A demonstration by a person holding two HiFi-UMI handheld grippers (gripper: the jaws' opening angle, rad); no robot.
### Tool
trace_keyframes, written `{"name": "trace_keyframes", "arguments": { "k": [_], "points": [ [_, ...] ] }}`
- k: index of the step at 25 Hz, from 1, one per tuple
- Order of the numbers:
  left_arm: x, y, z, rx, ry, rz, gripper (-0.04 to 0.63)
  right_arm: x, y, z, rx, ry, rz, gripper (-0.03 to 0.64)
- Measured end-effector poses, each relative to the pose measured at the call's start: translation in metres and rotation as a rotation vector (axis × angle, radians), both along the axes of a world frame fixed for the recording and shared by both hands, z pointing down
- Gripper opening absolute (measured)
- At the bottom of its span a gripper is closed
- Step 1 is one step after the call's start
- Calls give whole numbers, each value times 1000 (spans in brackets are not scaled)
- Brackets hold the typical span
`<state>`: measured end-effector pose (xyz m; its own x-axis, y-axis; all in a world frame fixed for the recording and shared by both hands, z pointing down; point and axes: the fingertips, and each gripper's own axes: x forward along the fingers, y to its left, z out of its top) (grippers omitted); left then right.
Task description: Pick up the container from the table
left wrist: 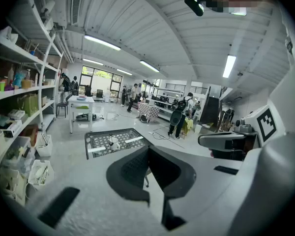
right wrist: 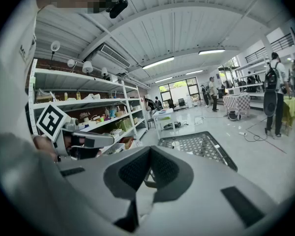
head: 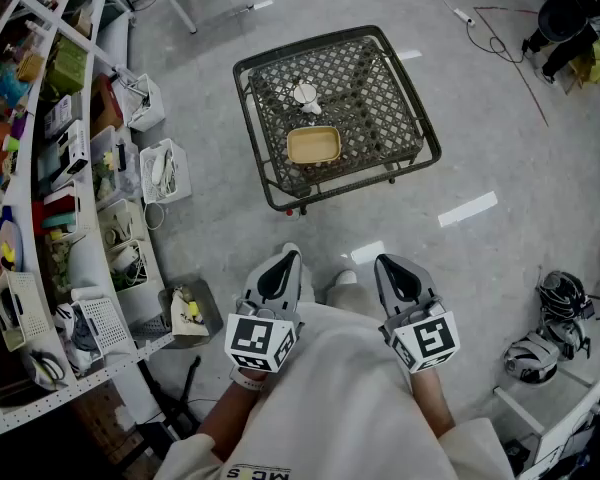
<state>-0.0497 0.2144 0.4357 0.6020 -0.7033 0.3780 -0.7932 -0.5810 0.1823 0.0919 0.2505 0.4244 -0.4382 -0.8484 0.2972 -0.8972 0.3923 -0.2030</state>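
A shallow tan rectangular container lies on a black metal lattice table, near the table's front edge. A small white object sits just behind it. Both grippers are held close to the person's body, well short of the table. My left gripper and right gripper have their jaws together with nothing between them. In the left gripper view the shut jaws of the left gripper cover the table's near part. The right gripper shows the same, with the table beyond.
Cluttered white shelves run along the left, with bins on the floor beside them. Helmets lie on the floor at the right. Grey floor separates me from the table. People stand far back in the hall.
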Motion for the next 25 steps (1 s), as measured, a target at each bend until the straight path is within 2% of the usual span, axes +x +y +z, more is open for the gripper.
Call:
{"name": "trace_keyframes", "arguments": {
  "k": [6, 10, 13, 16, 20, 25],
  "points": [
    [-21, 16, -14, 9, -19, 10, 23, -26, 22, -5, -1, 11, -12, 15],
    [-43, 17, -15, 11, -48, 31, 23, -51, 22, -5, -24, 29, 23, 15],
    [-64, 15, -24, 33, -25, 30, 23, -75, 16, -10, -14, 32, 31, 15],
    [-80, 17, -26, 31, -11, 39, 23, -93, 15, -11, -24, -7, 51, 15],
    [-104, 17, -30, 27, 11, 52, 23, -111, 14, -8, -49, 7, 81, 15],
    [-149, 9, -19, 7, 0, 62, 23, -143, 8, -6, -55, -13, 126, 16]
  ]
}}
